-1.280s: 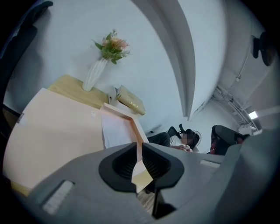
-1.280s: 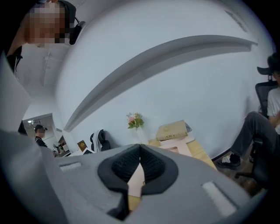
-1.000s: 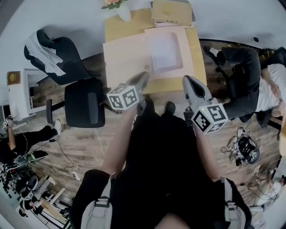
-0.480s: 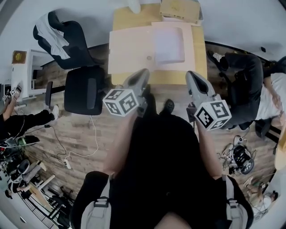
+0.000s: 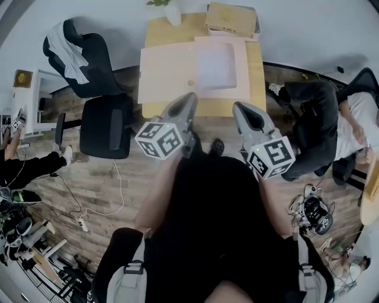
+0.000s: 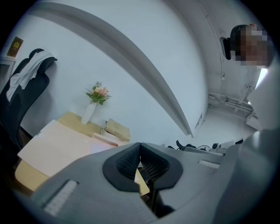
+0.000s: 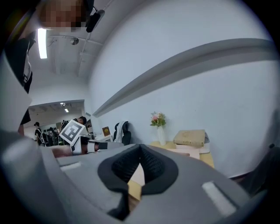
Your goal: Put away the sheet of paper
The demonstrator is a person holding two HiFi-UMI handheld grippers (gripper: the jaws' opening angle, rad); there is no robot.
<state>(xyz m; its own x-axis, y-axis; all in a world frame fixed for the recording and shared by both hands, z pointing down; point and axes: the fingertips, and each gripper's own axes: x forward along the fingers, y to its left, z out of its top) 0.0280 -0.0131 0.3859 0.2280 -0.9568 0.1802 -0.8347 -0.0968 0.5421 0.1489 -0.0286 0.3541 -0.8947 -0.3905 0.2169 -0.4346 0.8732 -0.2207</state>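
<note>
Fingers of the left gripper [image 6: 140, 148] meet at their tips, leaving only a thin wedge of gap lower down between the dark ribbed pads [image 6: 126, 162]. Nothing is held between them. The right gripper [image 7: 140, 149] looks the same, with its tips touching and its ribbed pads [image 7: 154, 166] empty.

In the head view, both grippers hang in the air in front of the person's dark-clothed body, just short of the table's near edge and touching nothing. There are two marker cubes, one on each gripper: the left cube [image 5: 160, 139] and the right cube [image 5: 271, 157].

One wooden table [image 5: 201, 109] stands at 12 o'clock. The sheet of paper [image 5: 214, 64], pale and whitish, lies flat on a pink folder panel [image 5: 240, 89] on the table's right half. A second, larger pink panel [image 5: 166, 74] lies touching it on the left.

At the table's far edge stand one white vase [image 6: 89, 113] with flowers and one tan box [image 5: 231, 18]. The vase is toward 11 o'clock and the box toward 1 o'clock.

Two black office chairs stand at 10 o'clock. The nearer chair [image 5: 109, 124] is bare, and the farther chair [image 5: 83, 65] has a white garment [image 5: 62, 42] draped over its back.

One seated person [image 5: 320, 124] in dark clothes is at 3 o'clock, and another person's leg [image 5: 29, 168] shows at 9 o'clock.
</note>
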